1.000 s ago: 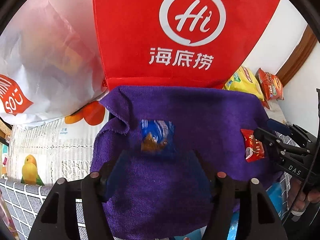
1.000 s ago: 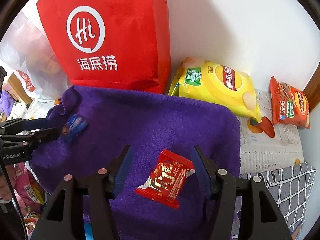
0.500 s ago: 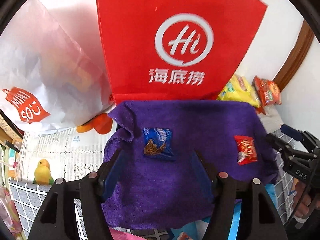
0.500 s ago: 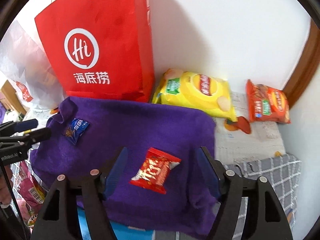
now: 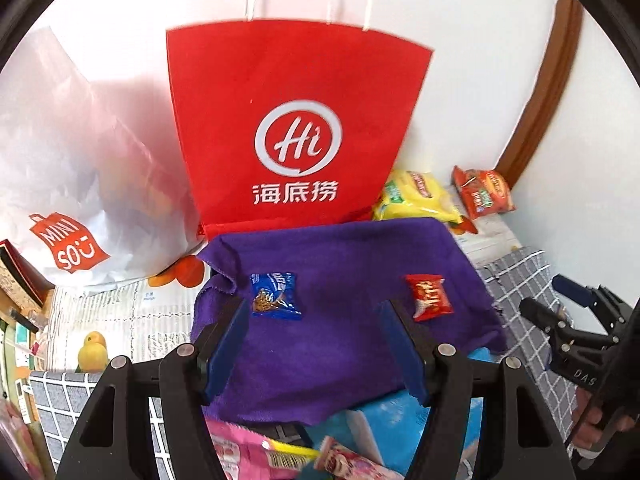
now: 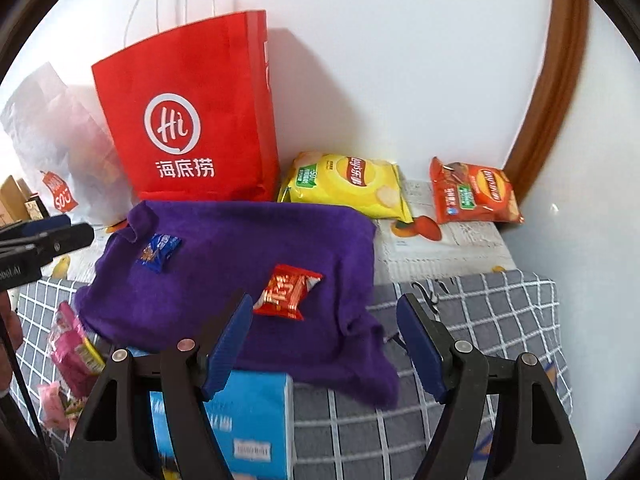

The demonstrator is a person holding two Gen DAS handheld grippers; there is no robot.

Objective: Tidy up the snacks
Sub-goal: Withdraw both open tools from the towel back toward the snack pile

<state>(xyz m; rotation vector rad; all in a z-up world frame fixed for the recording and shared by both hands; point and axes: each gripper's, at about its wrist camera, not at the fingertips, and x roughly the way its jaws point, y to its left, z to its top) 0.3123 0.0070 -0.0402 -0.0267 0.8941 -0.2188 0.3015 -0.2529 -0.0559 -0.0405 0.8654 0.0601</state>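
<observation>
A small blue snack packet [image 5: 275,295] and a small red snack packet [image 5: 429,297] lie apart on a purple towel [image 5: 320,344]. The right wrist view shows the blue packet [image 6: 158,252] at the towel's [image 6: 224,280] left and the red packet [image 6: 288,290] near its middle. My left gripper [image 5: 314,344] is open and empty, held back from the blue packet. My right gripper [image 6: 324,344] is open and empty, behind and right of the red packet. Each gripper shows at the edge of the other's view.
A red paper bag [image 5: 296,136] stands behind the towel, with a white plastic bag [image 5: 68,184] to its left. A yellow chip bag [image 6: 352,184] and an orange chip bag [image 6: 476,194] lie by the wall. A blue box [image 6: 248,424] and pink packets [image 6: 72,356] lie in front.
Both grippers have pulled back and up from the towel, so both packets look smaller and farther. The packets stay where they lay. Both grippers remain open.
</observation>
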